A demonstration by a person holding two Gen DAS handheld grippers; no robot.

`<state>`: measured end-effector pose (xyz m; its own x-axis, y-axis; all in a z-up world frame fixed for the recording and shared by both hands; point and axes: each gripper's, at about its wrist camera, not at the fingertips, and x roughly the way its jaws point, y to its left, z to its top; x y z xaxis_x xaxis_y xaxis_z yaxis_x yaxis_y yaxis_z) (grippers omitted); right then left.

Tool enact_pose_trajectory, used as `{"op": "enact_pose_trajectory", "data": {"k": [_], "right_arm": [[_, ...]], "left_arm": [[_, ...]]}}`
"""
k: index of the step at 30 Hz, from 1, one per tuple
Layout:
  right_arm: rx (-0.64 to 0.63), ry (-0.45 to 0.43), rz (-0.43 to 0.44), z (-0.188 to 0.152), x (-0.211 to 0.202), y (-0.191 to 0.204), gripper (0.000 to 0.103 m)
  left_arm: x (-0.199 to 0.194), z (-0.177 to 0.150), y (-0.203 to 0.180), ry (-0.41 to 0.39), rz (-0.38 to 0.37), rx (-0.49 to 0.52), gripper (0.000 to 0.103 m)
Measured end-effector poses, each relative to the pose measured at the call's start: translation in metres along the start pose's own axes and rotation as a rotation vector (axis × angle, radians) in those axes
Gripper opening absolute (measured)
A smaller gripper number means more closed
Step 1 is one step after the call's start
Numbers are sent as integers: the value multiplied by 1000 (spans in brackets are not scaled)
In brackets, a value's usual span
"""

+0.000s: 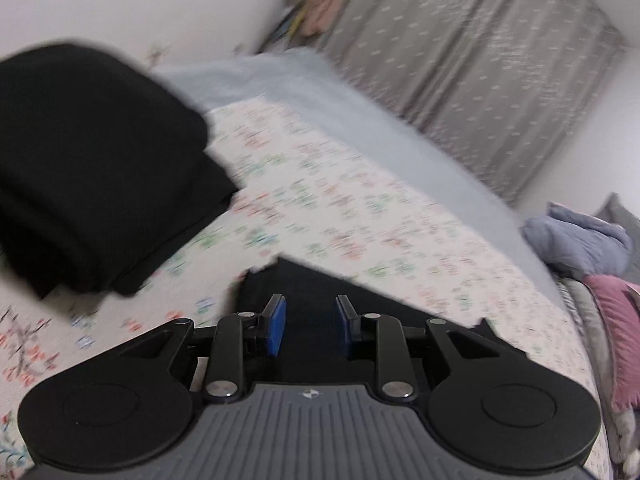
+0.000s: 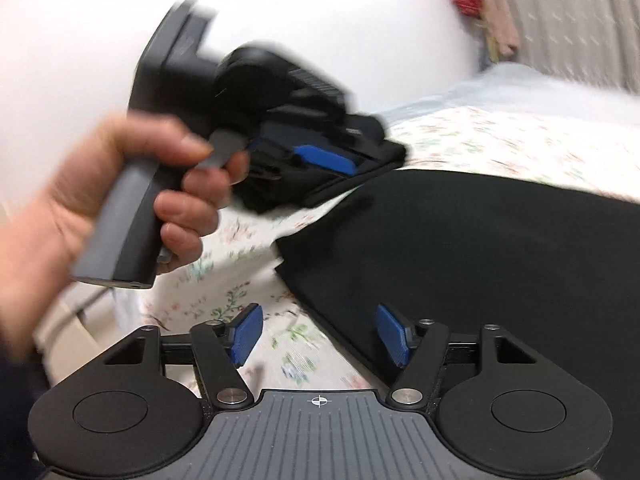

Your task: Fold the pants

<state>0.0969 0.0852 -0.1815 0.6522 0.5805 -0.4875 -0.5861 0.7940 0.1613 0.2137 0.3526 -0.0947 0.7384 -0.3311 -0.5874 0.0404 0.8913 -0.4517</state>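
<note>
Black pants (image 2: 480, 240) lie on a floral bedsheet (image 2: 500, 136). In the left wrist view a folded black bundle (image 1: 92, 168) lies at the left, and another black part (image 1: 320, 288) lies under my left gripper (image 1: 310, 320). That gripper is open, its blue pads apart over the black cloth. In the right wrist view my right gripper (image 2: 318, 334) is open and empty over the pants' near edge. The left gripper (image 2: 324, 160) shows there too, held in a hand above the pants' far corner; black cloth seems to hang at it, blurred.
A light blue blanket (image 1: 320, 92) lies beyond the sheet, with a grey curtain (image 1: 480, 60) behind. Blue and pink clothes (image 1: 580, 248) are heaped at the right. A white wall (image 2: 280, 8) is at the back left. The bed's edge (image 2: 100, 320) is near left.
</note>
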Motion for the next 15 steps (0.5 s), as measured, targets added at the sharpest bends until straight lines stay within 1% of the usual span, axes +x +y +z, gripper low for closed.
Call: {"op": "enact_pose_trajectory", "data": {"k": [2,4,5,6,7,8,9,10,11,12,13,15], "right_arm": [[57,-18,-5,-2,-29,-17,64],[91,-41,-59,-2,-56,-36,63],[106,-47,-105,-1,-70,-47,63],[116,-55,-158,1,-82,-59,61],[131,-63,-214,7,-84,-75,55],[158,-68,-284,5,-95,-88,49],[200,-54,-356,3,-104,-103,39],[235,-29,-401,0,-111,-116,31],[260,-6,-437,-8,-120,-124,29],[268,9,-470,-13,-127,-132,28],[264,30,-493,-19,-134,-138,25],[269,74,-518,-32,-145,-145,21]], "left_arm": [[-2,-2,-18,-12,-25,57,32],[2,-8,-38,-10,-38,116,32],[7,-13,-47,9,-33,141,32],[14,-19,-54,34,-15,162,32],[24,-27,-62,66,15,186,32],[34,-36,-68,95,48,219,32],[45,-44,-73,125,92,249,32],[55,-50,-73,160,136,259,32],[64,-56,-71,196,187,257,31],[72,-62,-67,215,225,253,26],[77,-66,-62,224,242,246,24],[80,-68,-57,219,254,225,22]]}}
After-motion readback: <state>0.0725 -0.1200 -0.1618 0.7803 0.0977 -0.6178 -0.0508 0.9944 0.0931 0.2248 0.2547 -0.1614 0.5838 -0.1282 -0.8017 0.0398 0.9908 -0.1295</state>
